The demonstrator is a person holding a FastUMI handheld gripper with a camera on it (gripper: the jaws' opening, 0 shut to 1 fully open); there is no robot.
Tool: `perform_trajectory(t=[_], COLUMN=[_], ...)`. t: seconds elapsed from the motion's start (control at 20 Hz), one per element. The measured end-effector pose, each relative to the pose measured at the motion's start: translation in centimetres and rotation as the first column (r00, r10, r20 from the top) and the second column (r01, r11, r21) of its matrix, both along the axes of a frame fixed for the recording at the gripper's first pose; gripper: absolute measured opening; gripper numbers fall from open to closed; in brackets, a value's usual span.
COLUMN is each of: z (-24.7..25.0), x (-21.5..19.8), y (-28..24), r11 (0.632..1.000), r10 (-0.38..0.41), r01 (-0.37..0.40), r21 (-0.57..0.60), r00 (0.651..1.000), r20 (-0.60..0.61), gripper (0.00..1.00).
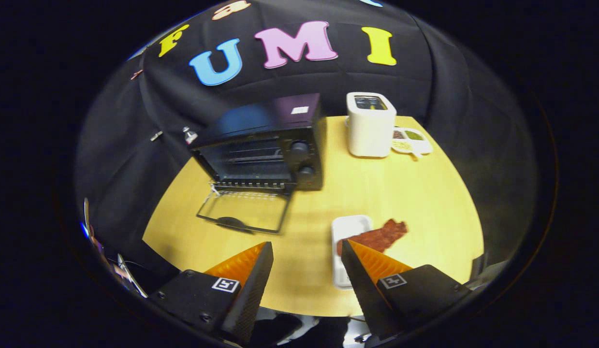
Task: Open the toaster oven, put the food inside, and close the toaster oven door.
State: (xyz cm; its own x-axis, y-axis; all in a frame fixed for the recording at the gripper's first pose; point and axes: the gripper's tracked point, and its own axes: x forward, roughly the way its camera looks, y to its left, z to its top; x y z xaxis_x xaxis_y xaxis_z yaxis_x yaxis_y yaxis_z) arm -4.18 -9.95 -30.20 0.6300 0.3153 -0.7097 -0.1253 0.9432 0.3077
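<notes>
Two fingers of the gripper (306, 249) stand wide apart, holding nothing, over the table (425, 203); toaster oven (265, 145) door (243, 211) lies open beyond them.

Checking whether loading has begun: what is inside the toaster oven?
Through the open door, the toaster oven shows a wire rack, no food visible; its depths are dark. The meat lies on the tray by the open gripper.
</notes>
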Motion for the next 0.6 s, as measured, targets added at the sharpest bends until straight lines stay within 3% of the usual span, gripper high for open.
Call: perform_trajectory(t=[0.25, 0.4, 0.55, 0.6], z=[-4.5, -7.9, -10.1, -10.5], x=[3.1, 3.8, 3.9, 3.9], y=[-6.3, -7.1, -6.3, -5.6], r11=[1.0, 0.997, 0.985, 0.977], r10=[0.007, 0.04, 0.086, 0.096], r01=[-0.007, -0.027, -0.046, -0.041], r21=[-0.001, 0.073, 0.168, 0.212], r00=[0.995, 0.983, 0.966, 0.962], r20=[-0.102, -0.179, -0.243, -0.257], gripper=[0.8, 0.75, 0.57, 0.57])
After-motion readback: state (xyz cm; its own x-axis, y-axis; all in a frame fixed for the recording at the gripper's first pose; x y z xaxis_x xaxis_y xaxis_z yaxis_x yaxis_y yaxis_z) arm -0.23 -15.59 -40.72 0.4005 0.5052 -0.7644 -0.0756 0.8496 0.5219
